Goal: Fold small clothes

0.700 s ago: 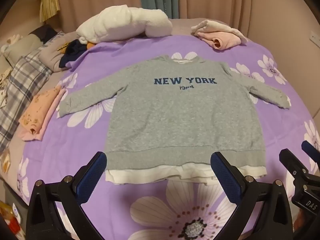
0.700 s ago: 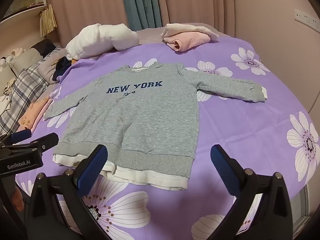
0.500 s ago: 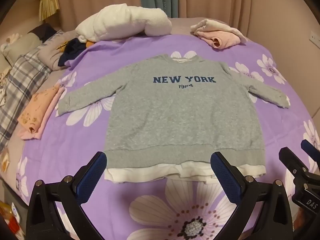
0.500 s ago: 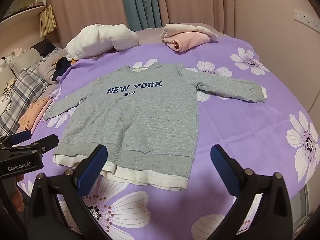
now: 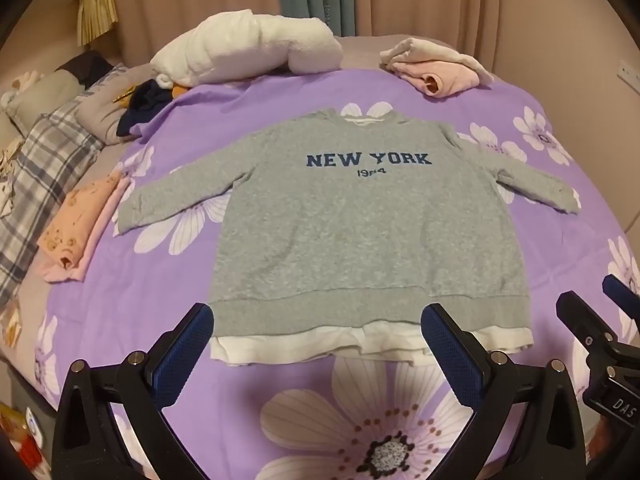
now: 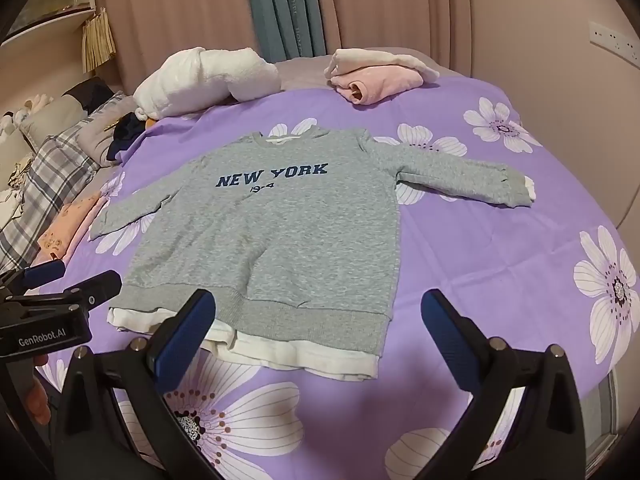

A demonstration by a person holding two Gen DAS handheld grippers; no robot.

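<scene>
A small grey "NEW YORK" sweatshirt (image 5: 360, 232) with a white hem lies flat, front up, sleeves spread, on the purple flowered bedspread (image 5: 140, 292). It also shows in the right wrist view (image 6: 280, 236). My left gripper (image 5: 316, 332) is open and empty, hovering just short of the white hem. My right gripper (image 6: 318, 320) is open and empty above the hem's right corner. Each gripper shows at the edge of the other's view.
A folded orange-pink garment (image 5: 76, 228) lies at the bed's left edge. A pink and white folded pile (image 5: 436, 68) and a white rolled blanket (image 5: 248, 52) sit at the far side. A plaid blanket (image 5: 44, 176) and dark clothes (image 5: 144, 104) are at the left.
Both views have shifted only slightly; the sweatshirt sits a touch lower in the frames. The grippers stay open and the sweatshirt has not moved.
</scene>
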